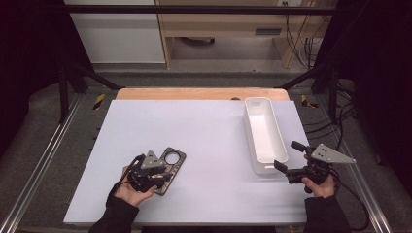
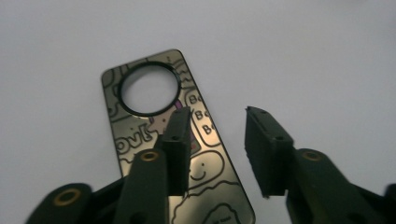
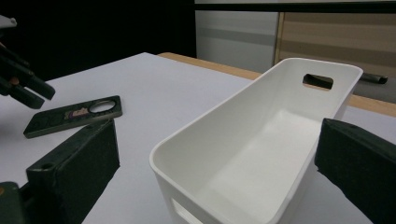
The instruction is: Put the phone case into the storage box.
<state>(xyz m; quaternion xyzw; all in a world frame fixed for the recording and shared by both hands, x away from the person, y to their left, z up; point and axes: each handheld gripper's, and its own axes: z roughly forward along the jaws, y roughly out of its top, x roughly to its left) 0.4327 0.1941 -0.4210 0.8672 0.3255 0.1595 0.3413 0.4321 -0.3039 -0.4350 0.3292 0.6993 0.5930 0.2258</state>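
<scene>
On the white table point(image 1: 214, 126), near its front left corner, a dark rectangular plate with a round hole and cartoon drawings point(image 2: 161, 121) lay flat. The left gripper point(image 2: 217, 140) hovered just above it, jaws partly parted with nothing between them; one jaw hung over the plate, the other over bare table. At the right, the right gripper point(image 3: 210, 177) stood wide open and empty, its jaws spanning the near end of a white plastic bin point(image 3: 261, 140).
</scene>
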